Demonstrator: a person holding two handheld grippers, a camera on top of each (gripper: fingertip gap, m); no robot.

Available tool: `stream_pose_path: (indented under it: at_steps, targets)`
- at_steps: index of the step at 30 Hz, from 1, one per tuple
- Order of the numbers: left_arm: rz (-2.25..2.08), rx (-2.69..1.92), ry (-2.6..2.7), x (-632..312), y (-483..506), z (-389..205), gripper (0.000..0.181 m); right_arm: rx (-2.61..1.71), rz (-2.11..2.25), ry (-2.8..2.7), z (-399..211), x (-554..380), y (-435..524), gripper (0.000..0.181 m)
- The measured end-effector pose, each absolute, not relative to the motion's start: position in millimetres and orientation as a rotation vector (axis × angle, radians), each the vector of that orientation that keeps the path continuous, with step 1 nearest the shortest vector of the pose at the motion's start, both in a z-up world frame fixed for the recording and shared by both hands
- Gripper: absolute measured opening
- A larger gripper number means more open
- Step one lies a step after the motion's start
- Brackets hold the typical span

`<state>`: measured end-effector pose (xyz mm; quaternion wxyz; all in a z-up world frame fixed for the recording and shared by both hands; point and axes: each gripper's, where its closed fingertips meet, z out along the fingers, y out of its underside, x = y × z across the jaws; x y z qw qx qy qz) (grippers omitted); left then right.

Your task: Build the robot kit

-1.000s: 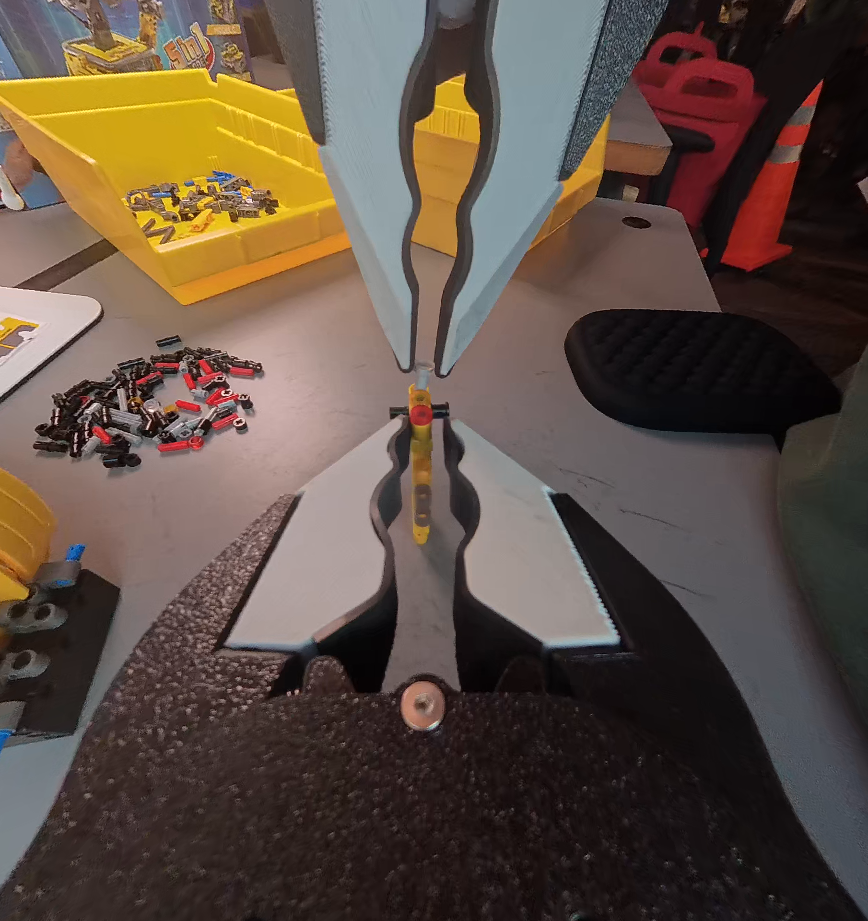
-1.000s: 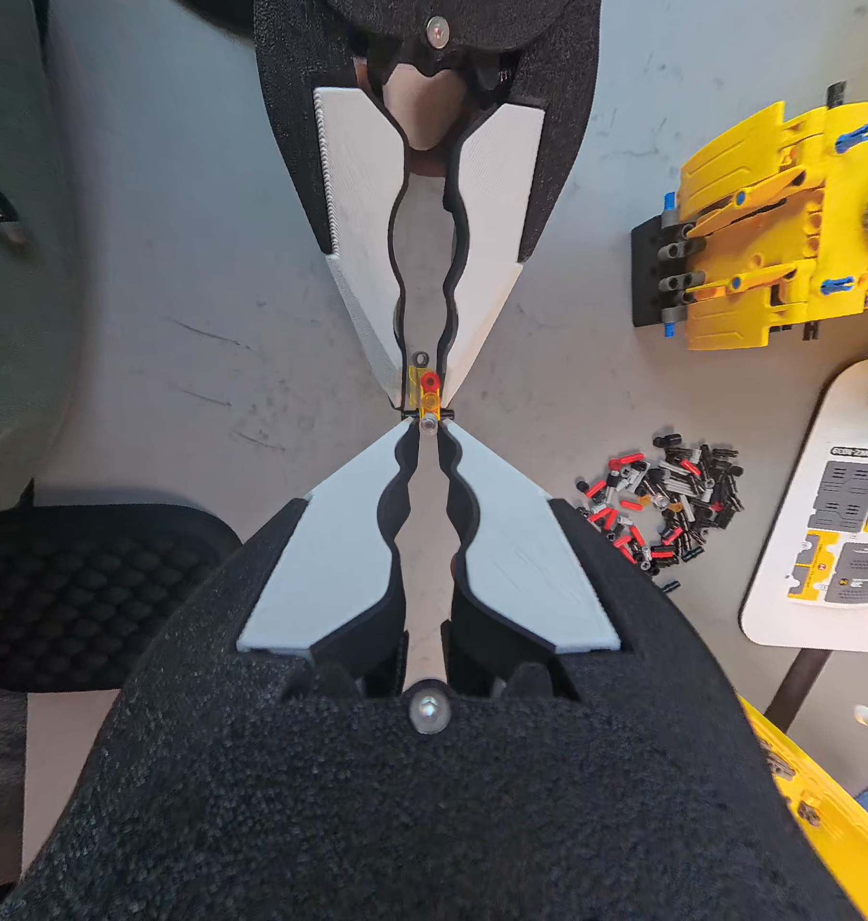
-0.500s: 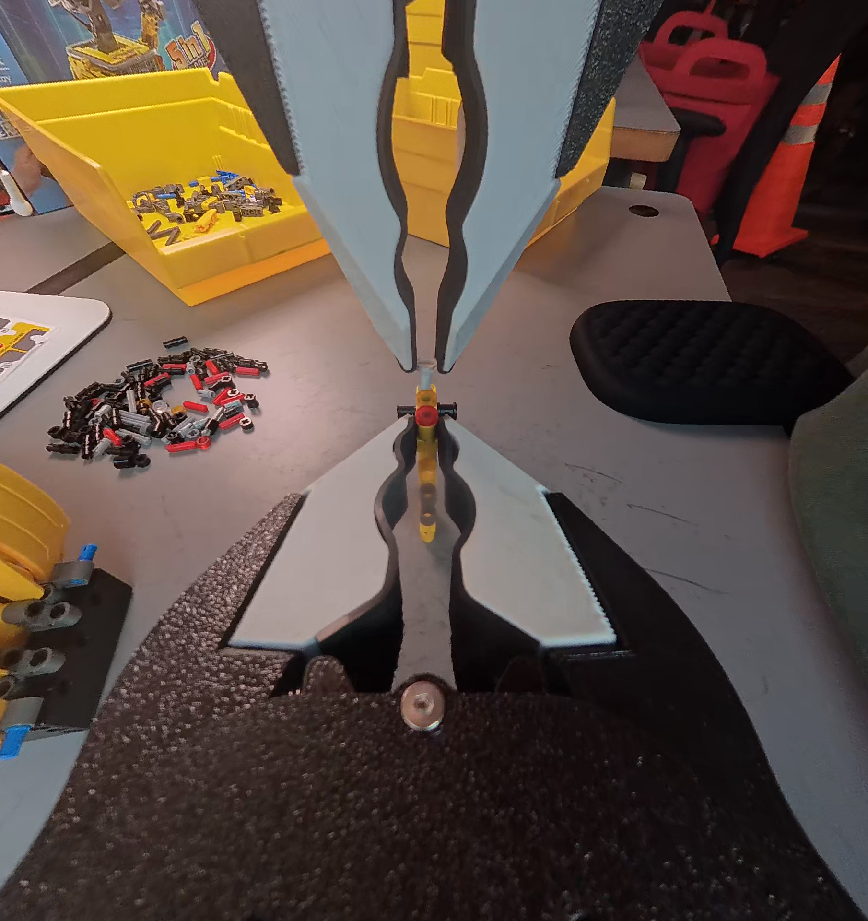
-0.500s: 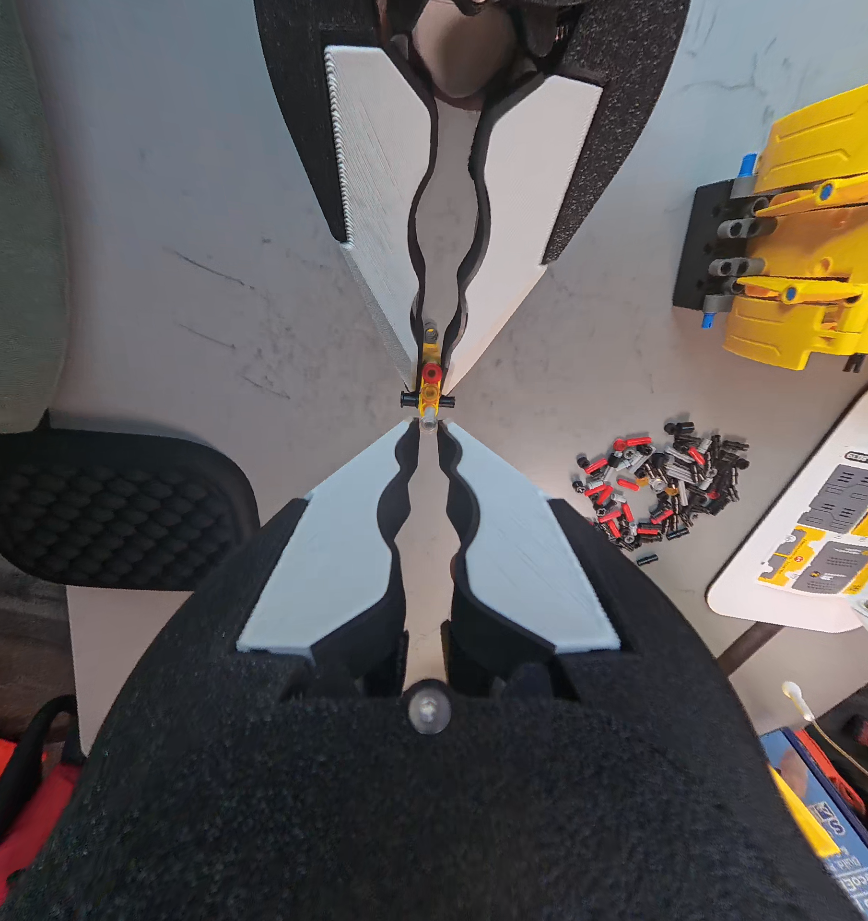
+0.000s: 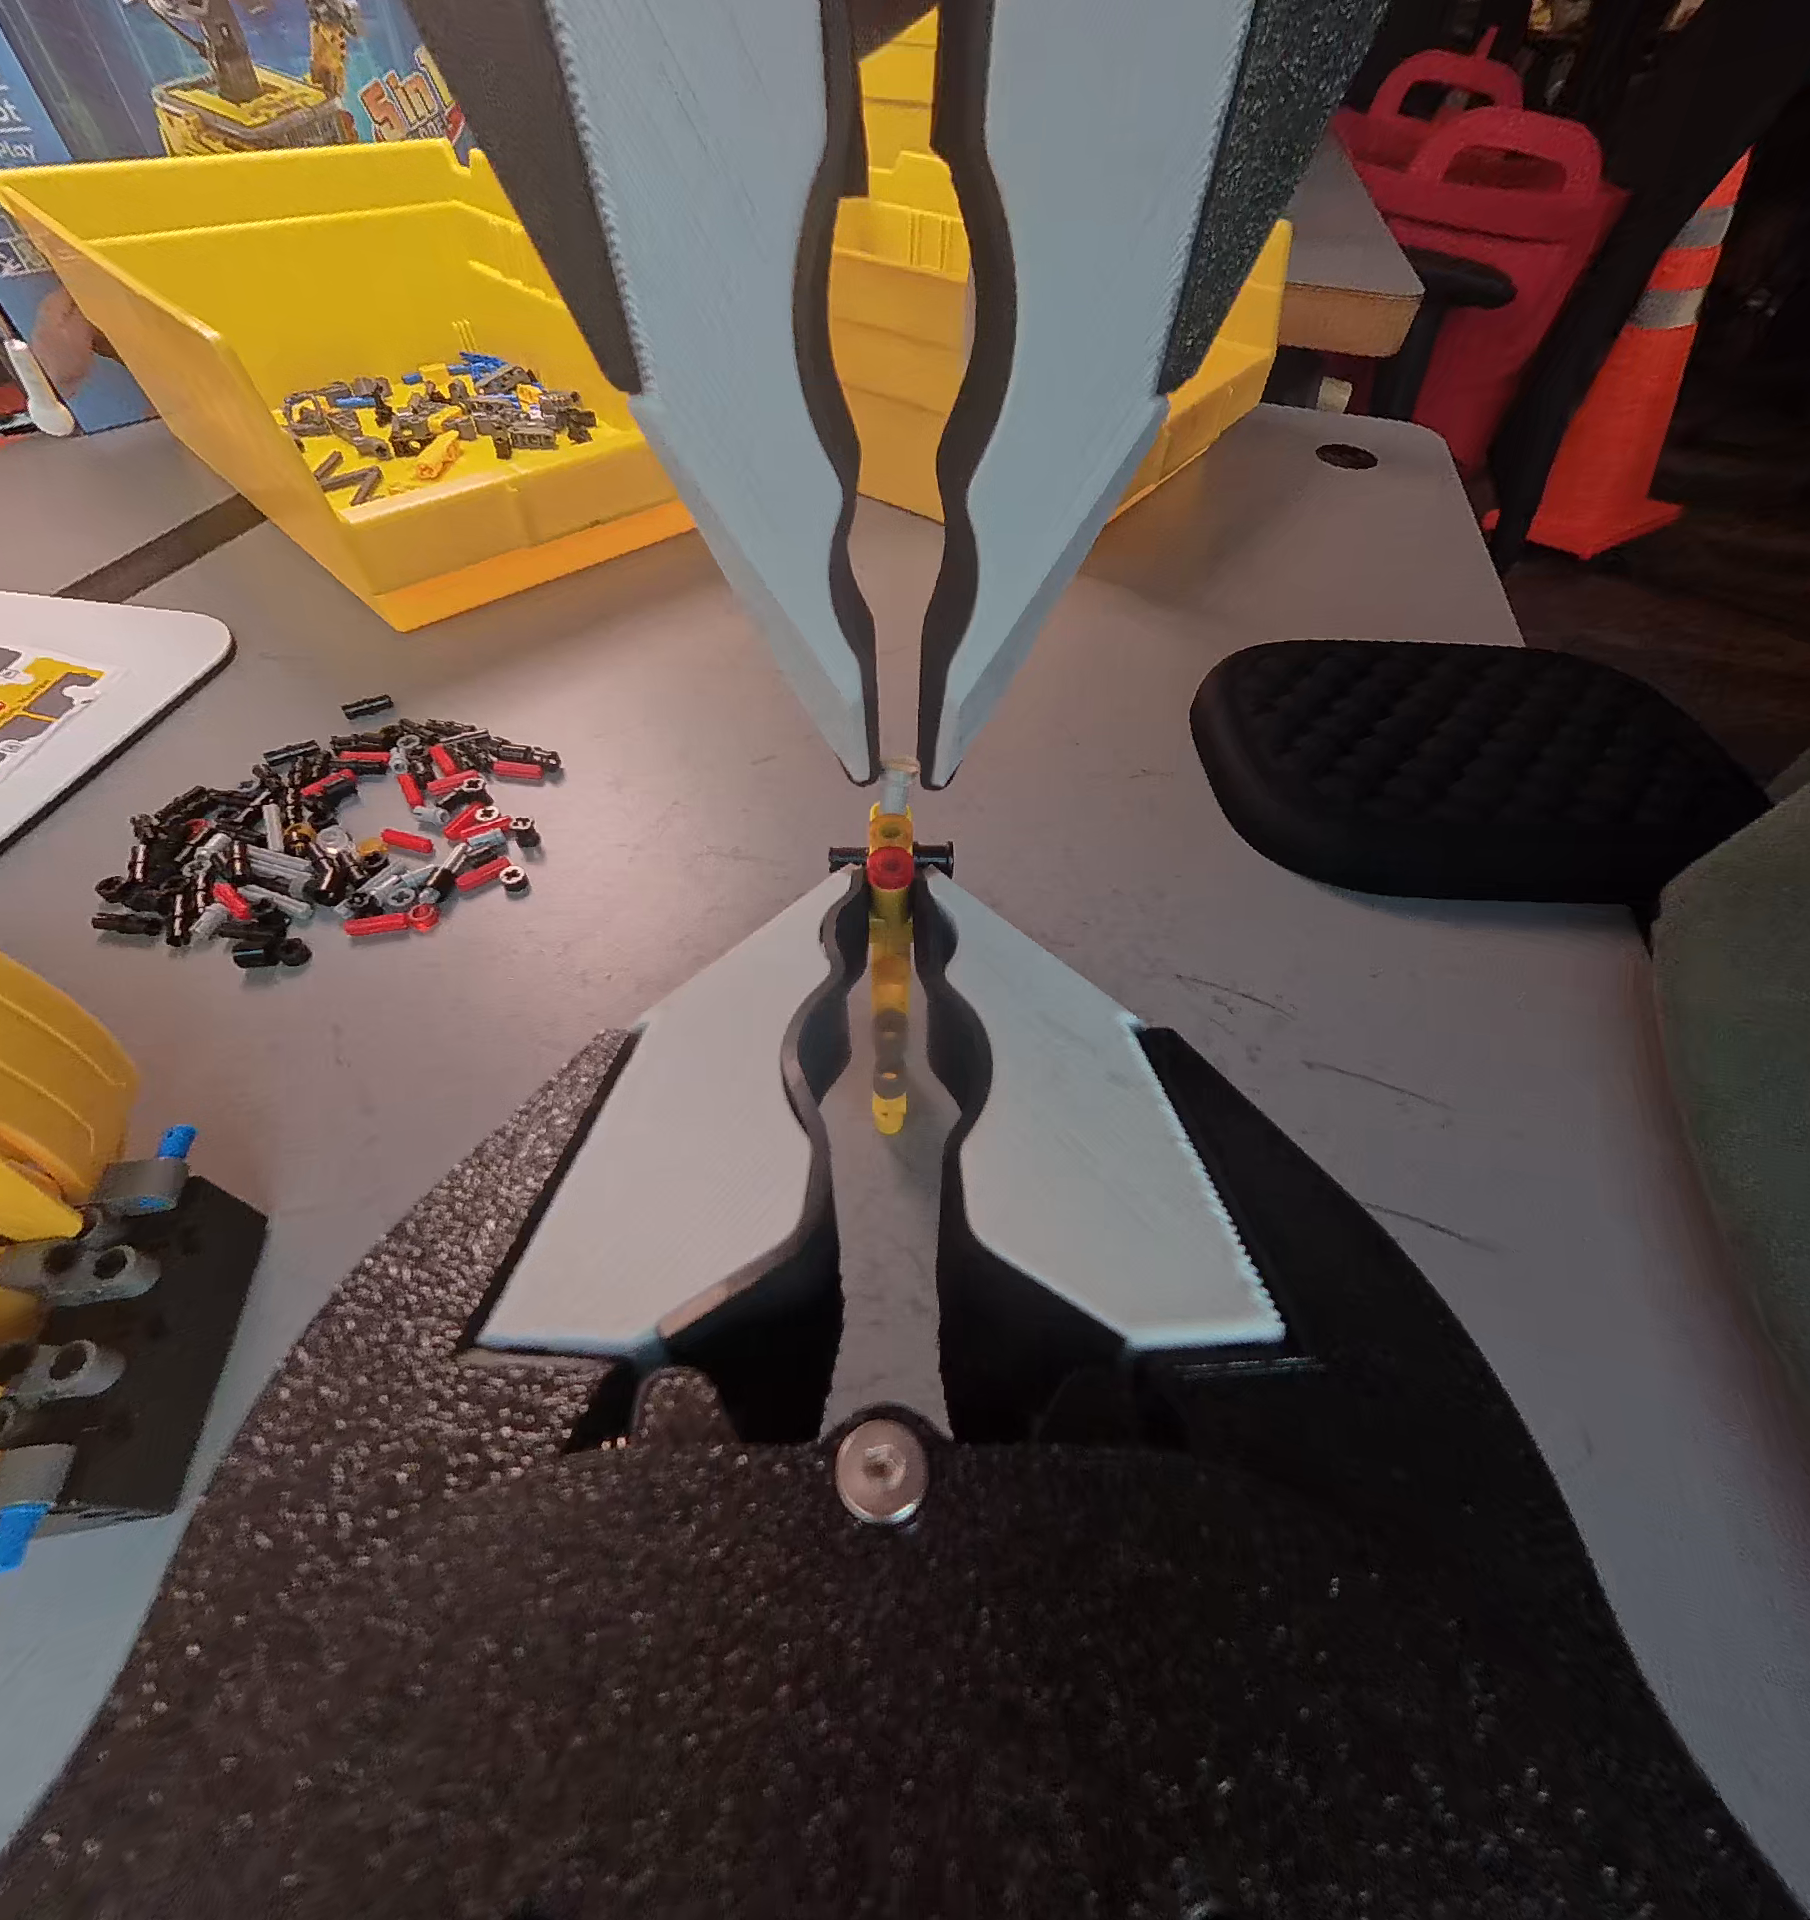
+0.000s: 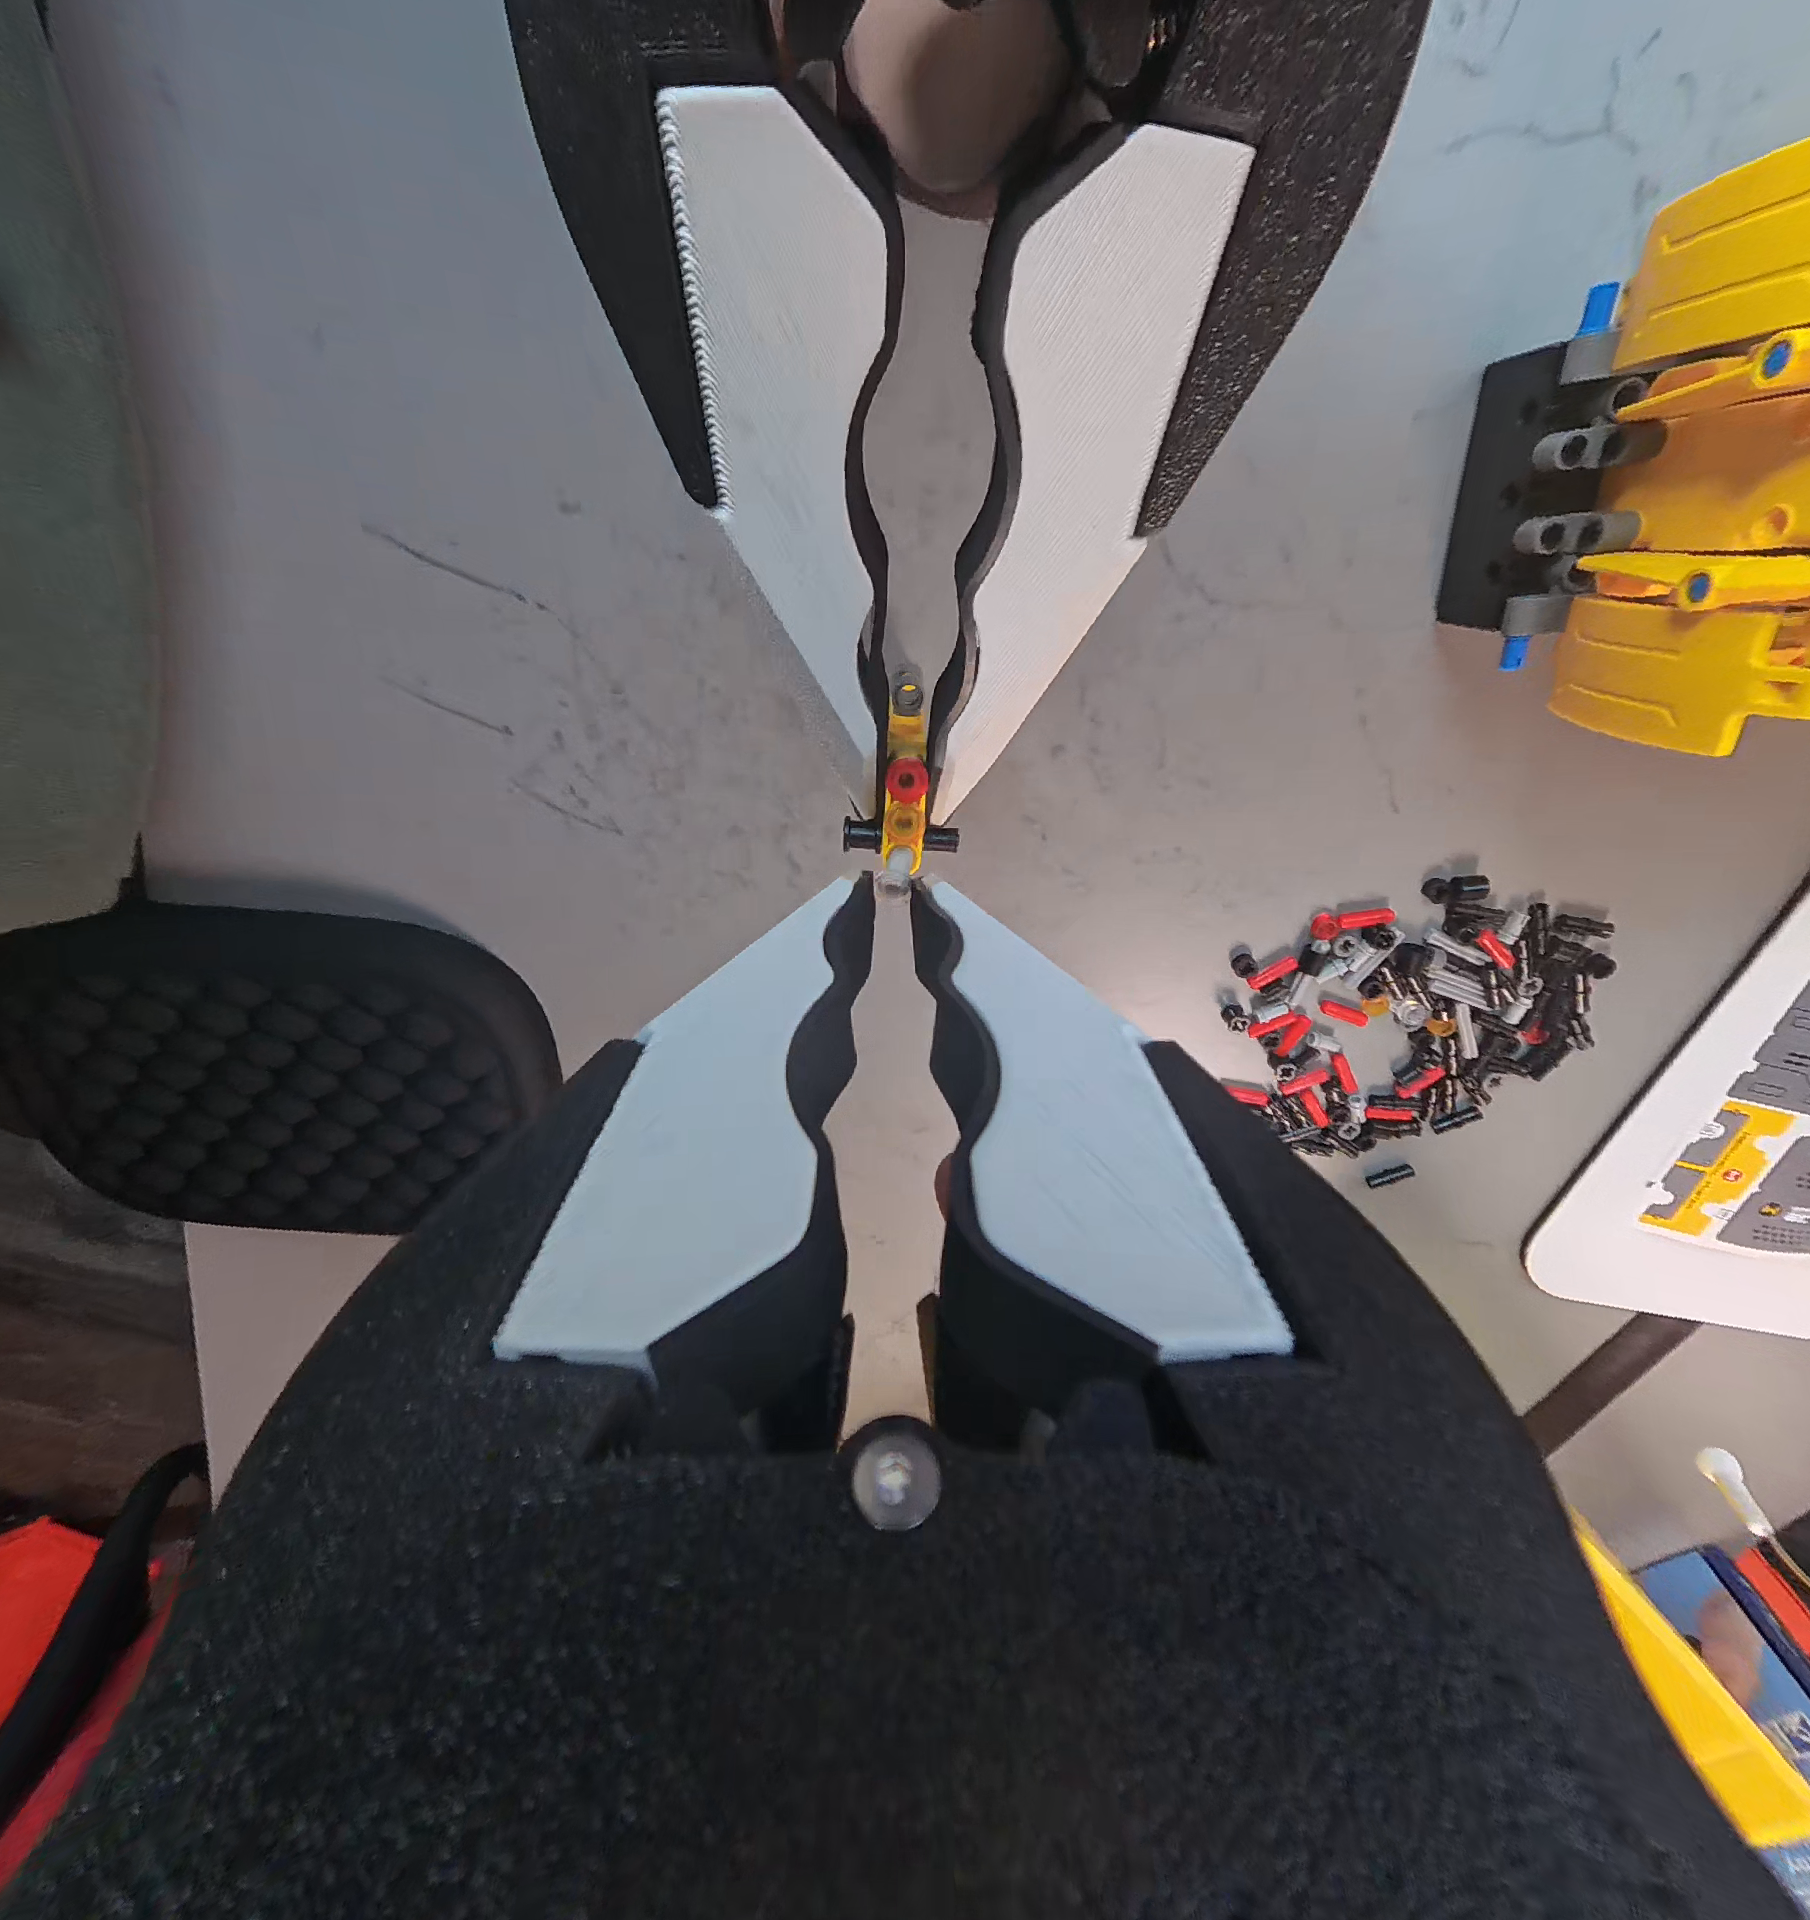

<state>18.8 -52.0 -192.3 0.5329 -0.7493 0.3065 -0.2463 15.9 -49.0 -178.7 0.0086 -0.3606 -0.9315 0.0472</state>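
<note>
My left gripper [image 5: 890,883] is shut on a thin yellow beam [image 5: 893,987] held on edge above the grey table [image 5: 1244,1039]. A red pin [image 5: 888,864] and a black cross pin [image 5: 940,857] sit in the beam near its far end. My right gripper [image 5: 896,777] comes from opposite, tip to tip, shut on a small pale grey pin [image 5: 898,795] that meets the beam's end. The right wrist view shows the same: right gripper [image 6: 890,891], grey pin [image 6: 890,883], beam [image 6: 909,736] and left gripper [image 6: 901,810]. I cannot tell whether the pin is seated in the beam.
A pile of small black, red and grey pieces [image 5: 329,842] [image 6: 1420,1018] lies on the table. Also there: yellow bins [image 5: 257,312], a partly built yellow model [image 5: 18,1195] [image 6: 1732,468], a white sheet [image 5: 49,686] and a black textured pad [image 5: 1452,769] [image 6: 236,1060]. The grippers are tip to tip, or close to it. From either gripper's tips it is about 15 cm to the partly built yellow model [image 5: 18,1195]. My right wrist view [image 6: 1625,570] looks at it from another angle.
The right gripper has swung and drawn back a little, so more of the grey pin shows between its tips and the beam. Both grippers stay shut on their pieces.
</note>
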Motion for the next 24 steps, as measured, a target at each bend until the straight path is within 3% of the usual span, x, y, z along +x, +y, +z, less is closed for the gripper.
stream_pose_path:
  at_steps: [24]
  targets:
    - [-0.519,-1.808,0.768,20.6,-52.7,-193.0,0.007,-1.139,0.277,-2.887,-178.0,12.0,-55.0,0.006]
